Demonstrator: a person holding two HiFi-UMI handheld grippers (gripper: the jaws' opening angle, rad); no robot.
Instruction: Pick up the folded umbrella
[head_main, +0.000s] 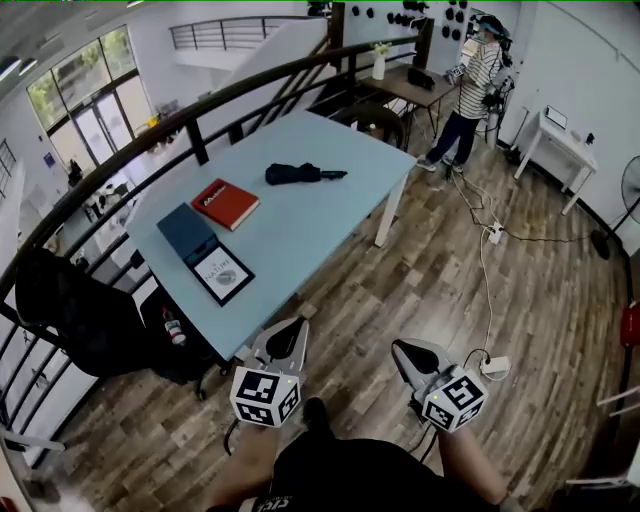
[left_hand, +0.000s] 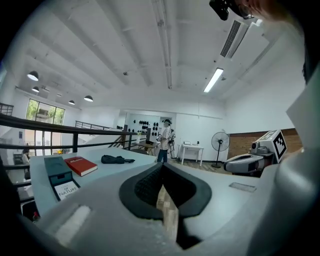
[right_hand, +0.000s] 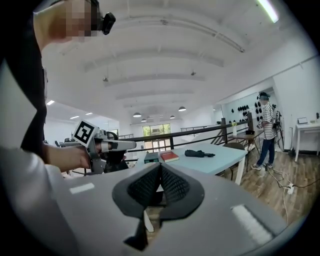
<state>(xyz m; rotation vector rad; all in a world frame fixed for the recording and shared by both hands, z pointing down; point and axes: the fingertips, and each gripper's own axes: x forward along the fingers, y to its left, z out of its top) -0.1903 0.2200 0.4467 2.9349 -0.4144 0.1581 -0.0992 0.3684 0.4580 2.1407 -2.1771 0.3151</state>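
Standing on a wood-plank floor, facing the near corner of a pale blue table backed by a dark railing. Beyond the table's far end, a person in a striped shirt.

Both forearms pushed forward at about waist height, side by side and apart, over the floor and short of the tabletop. Left gripper held close to level and aimed at the table's near corner, closed pad to pad with nothing between. Left hand wrapped round the handle just below the marker cube. Right gripper tipped slightly downward and angled in toward the table, pressed closed and empty as well.

On the near half of the tabletop, a dark teal book touching a white-covered book. Just past those, a red book. Farther back, near the table's middle, the folded umbrella: black, lying flat, handle end toward the right edge, apart from the books and well apart from both grippers.
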